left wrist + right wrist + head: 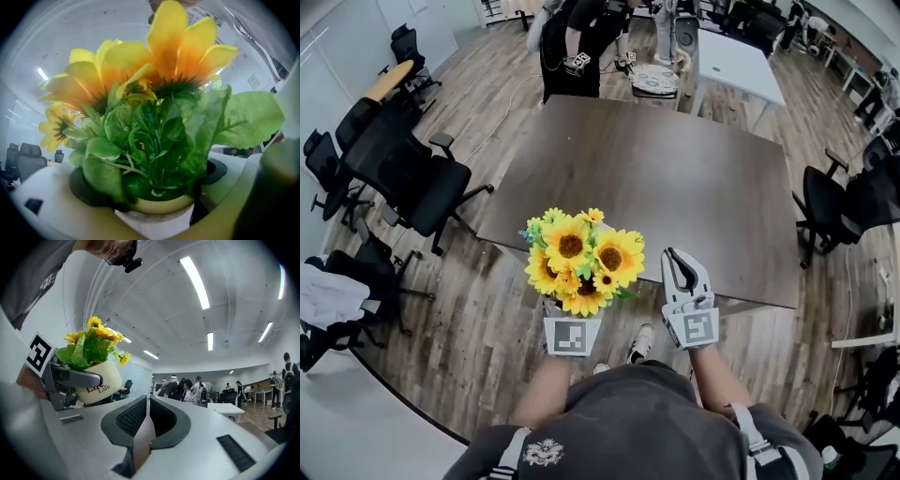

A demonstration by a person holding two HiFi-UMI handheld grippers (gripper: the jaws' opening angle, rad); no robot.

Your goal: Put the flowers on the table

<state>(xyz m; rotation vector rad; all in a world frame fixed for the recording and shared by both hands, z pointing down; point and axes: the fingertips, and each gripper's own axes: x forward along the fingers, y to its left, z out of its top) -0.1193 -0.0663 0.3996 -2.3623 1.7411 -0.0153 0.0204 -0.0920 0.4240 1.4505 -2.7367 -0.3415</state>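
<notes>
A bunch of yellow sunflowers with green leaves stands in a cream pot with red lettering. My left gripper is shut on the pot and holds it upright in the air, just in front of the near edge of the dark brown table. In the left gripper view the leaves and the pot's rim fill the space between the jaws. My right gripper is shut and holds nothing. It stays beside the flowers on their right, jaws pressed together.
Black office chairs stand left of the table, another chair to its right. A person in black stands at the table's far end. A white table is behind. My shoes are on the wood floor.
</notes>
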